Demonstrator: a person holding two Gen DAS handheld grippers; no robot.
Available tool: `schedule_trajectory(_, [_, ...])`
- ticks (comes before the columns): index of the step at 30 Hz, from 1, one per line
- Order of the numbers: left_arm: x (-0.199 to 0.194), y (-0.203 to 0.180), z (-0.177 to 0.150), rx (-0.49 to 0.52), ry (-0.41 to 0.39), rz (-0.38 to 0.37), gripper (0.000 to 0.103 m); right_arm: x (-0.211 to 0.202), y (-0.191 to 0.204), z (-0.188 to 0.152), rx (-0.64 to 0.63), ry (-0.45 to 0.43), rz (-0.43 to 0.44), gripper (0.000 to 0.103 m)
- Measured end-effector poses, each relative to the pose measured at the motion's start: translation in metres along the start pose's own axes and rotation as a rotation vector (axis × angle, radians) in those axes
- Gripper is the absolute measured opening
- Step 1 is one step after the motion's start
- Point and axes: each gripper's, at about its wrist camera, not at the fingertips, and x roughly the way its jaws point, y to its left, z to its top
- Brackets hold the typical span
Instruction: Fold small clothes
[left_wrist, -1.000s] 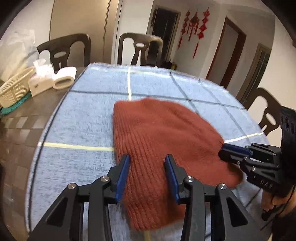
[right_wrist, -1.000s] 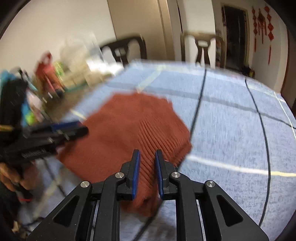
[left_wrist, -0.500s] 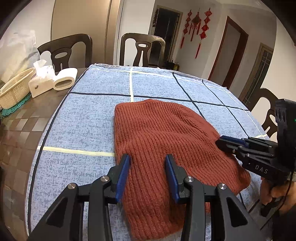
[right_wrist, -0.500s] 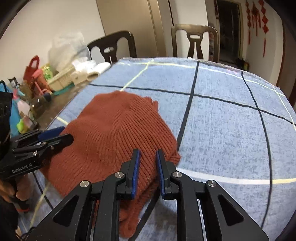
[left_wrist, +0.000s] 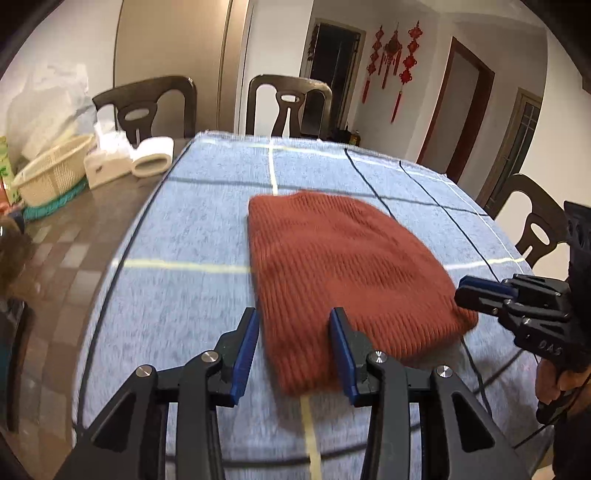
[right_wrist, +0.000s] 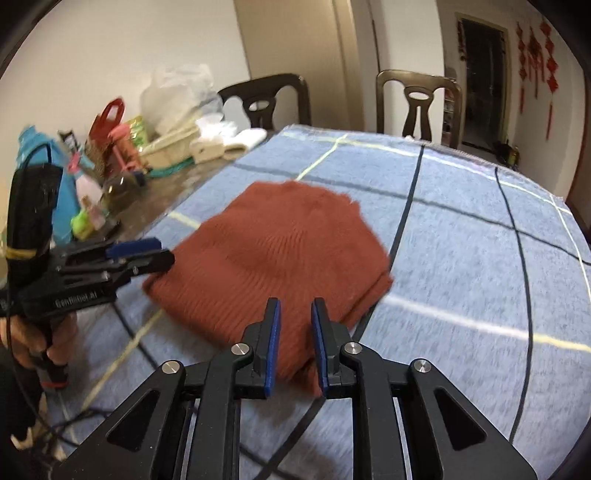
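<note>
With the rust knitted hat (left_wrist: 343, 269) lying flat on the blue cloth (left_wrist: 184, 229), we keep the left gripper (left_wrist: 293, 334) parted and empty while the right gripper (right_wrist: 294, 334), narrowing, empty, should pinch one edge and fold evenly.

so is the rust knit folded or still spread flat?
Folded: the knit lies as a compact slab on the blue cloth, with doubled layers showing at its right edge.

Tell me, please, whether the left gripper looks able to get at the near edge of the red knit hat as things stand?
Probably yes: the left gripper hangs open right over the red knit hat's near edge, nothing between them, and the right gripper stays off to the side.
</note>
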Motion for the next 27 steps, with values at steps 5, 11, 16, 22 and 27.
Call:
schedule_trajectory(5, [0.014, 0.004, -0.008, -0.028, 0.034, -0.027, 0.042, 0.012, -0.008, -0.01, 0.022, 0.024, -0.014, 0.014])
schedule_trajectory(11, [-0.003, 0.002, -0.007, -0.025, -0.003, -0.021, 0.035, -0.005, 0.0, -0.01, 0.007, -0.003, -0.021, 0.014])
schedule_trajectory(16, [0.004, 0.001, -0.015, -0.019, 0.025, -0.042, 0.033, 0.0, -0.001, -0.021, 0.008, 0.035, -0.028, 0.014])
schedule_trajectory(22, [0.012, 0.006, -0.016, -0.048, 0.052, -0.062, 0.033, 0.006, -0.005, -0.025, 0.033, 0.048, -0.022, 0.014])
schedule_trajectory(27, [-0.005, 0.006, -0.012, -0.045, 0.021, -0.063, 0.033, -0.007, -0.005, -0.021, 0.033, 0.03, -0.02, 0.014])
